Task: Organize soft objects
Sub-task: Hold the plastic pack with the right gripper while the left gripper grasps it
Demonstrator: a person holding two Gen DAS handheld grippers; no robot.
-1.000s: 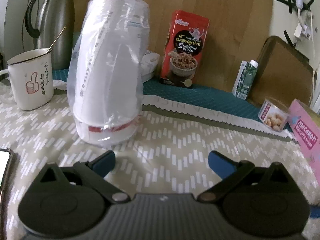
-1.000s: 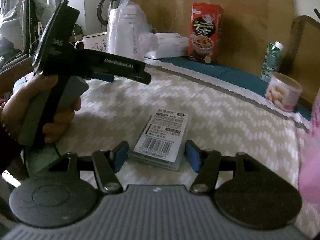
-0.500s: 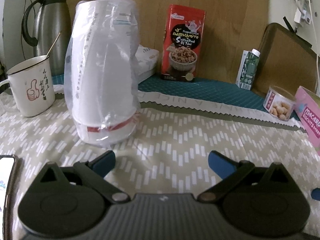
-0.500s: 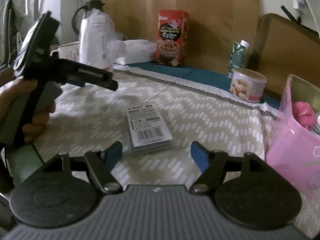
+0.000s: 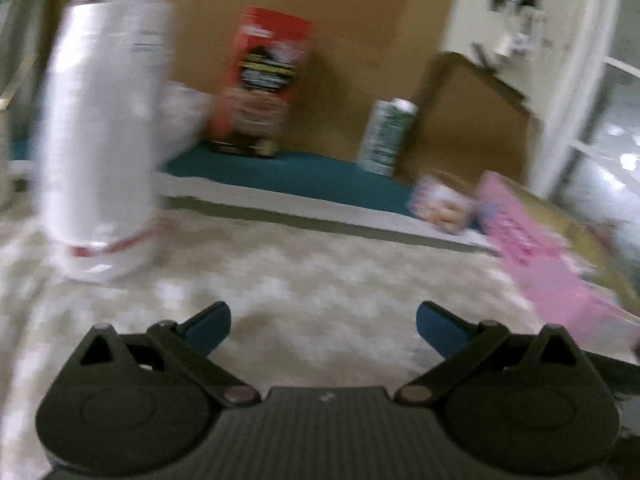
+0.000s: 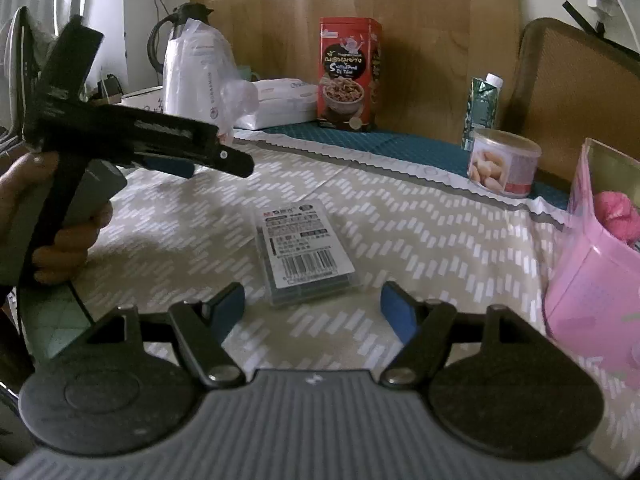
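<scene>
My right gripper (image 6: 312, 306) is open and empty, low over the patterned cloth. A flat clear pack with a barcode label (image 6: 306, 254) lies just beyond its fingertips. A pink box (image 6: 592, 264) at the right holds a pink soft object (image 6: 616, 216). My left gripper (image 5: 322, 326) is open and empty; its view is blurred by motion. It also shows in the right wrist view (image 6: 176, 164), held in a hand at the left. The pink box (image 5: 548, 248) lies to the right in the left wrist view.
A white cup stack in plastic wrap (image 6: 196, 76) stands at the back left, with a kettle behind. A red snack tin (image 6: 348, 76), a green carton (image 6: 482, 108), a round can (image 6: 504, 162) and a white wipes pack (image 6: 280, 100) line the back.
The left gripper has swung to the right, so the pink box now fills more of its view. The right gripper has pulled back from the barcode pack and turned right.
</scene>
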